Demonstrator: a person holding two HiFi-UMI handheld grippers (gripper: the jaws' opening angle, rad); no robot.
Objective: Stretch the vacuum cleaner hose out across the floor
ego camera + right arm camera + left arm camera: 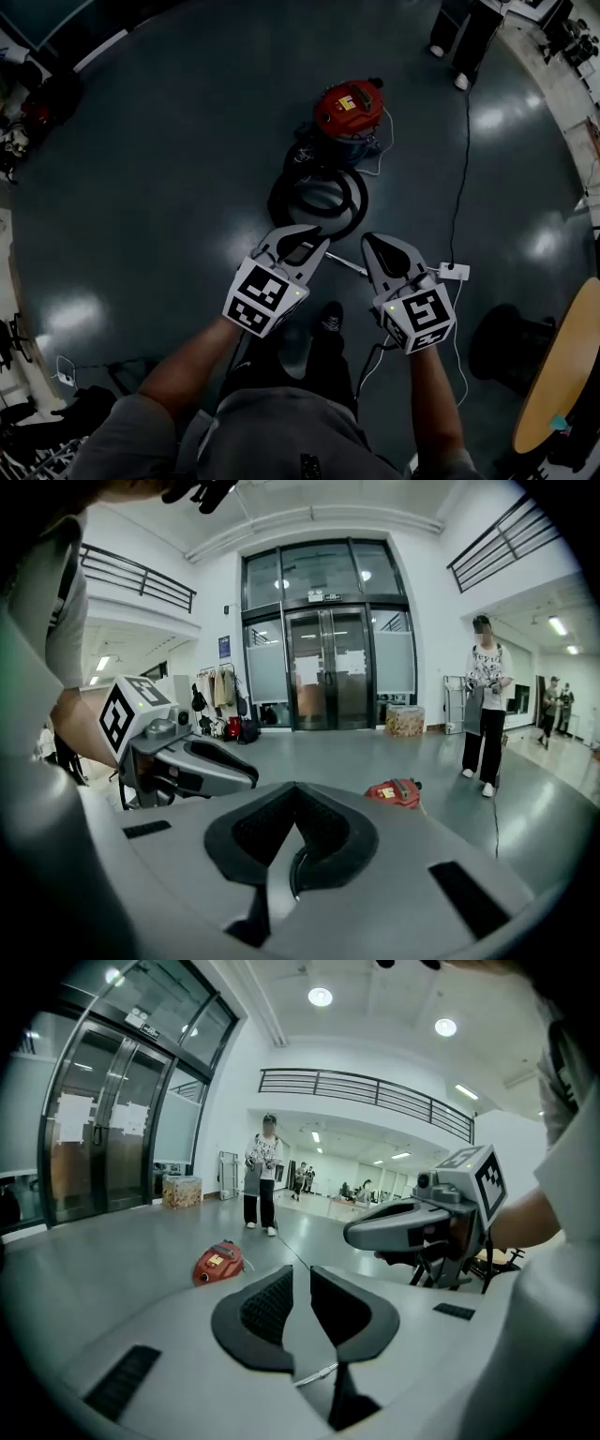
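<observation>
Head view, from the left: our left gripper (292, 246) hovers above the floor (169, 169) with its jaws a narrow slit apart and nothing between them. Just ahead, in the middle, the hose (279, 197) lies coiled in a black loop against the red vacuum cleaner (349, 105), not yet stretched. To the right, our right gripper (389, 251) has its jaws pressed together, empty. We judge the step in hand is reaching for the hose (neither gripper touches it). To do it well we should widen the jaws before going down, take the hose near its free end, and pull steadily away from the vacuum cleaner without dragging it
</observation>
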